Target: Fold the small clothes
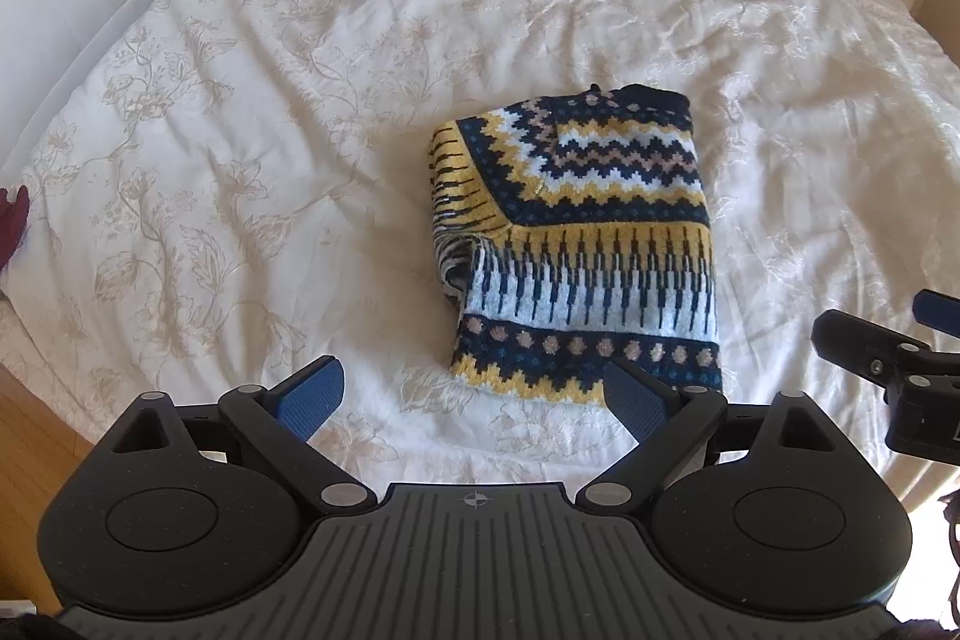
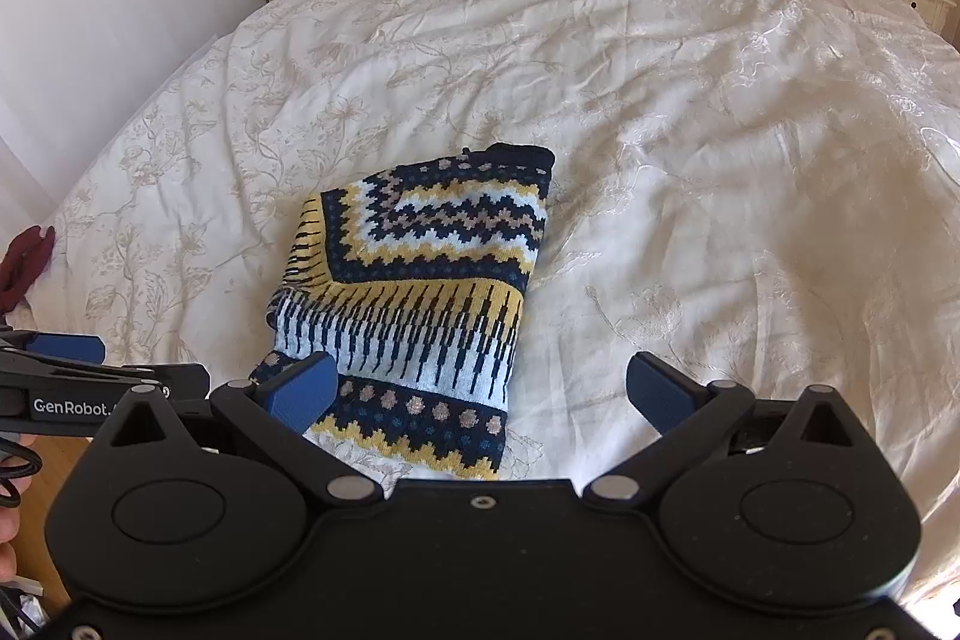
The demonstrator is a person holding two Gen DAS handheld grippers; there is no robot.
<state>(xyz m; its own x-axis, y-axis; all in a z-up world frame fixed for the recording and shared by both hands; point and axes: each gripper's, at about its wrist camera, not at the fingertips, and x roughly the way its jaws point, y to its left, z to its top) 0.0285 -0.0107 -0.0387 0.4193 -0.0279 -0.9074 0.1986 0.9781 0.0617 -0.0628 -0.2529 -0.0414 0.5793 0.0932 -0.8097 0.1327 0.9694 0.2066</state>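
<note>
One folded sweater (image 1: 576,244), long axis running away, apparently collar-end far.

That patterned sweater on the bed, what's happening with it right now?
A person holds a gripper in each hand over the bed. The sweater lies folded into a compact block on the bedspread, and nothing is gripping it. The left gripper and right gripper both hover open at its near edge. A dark red item sits at the bed's left edge.
</note>
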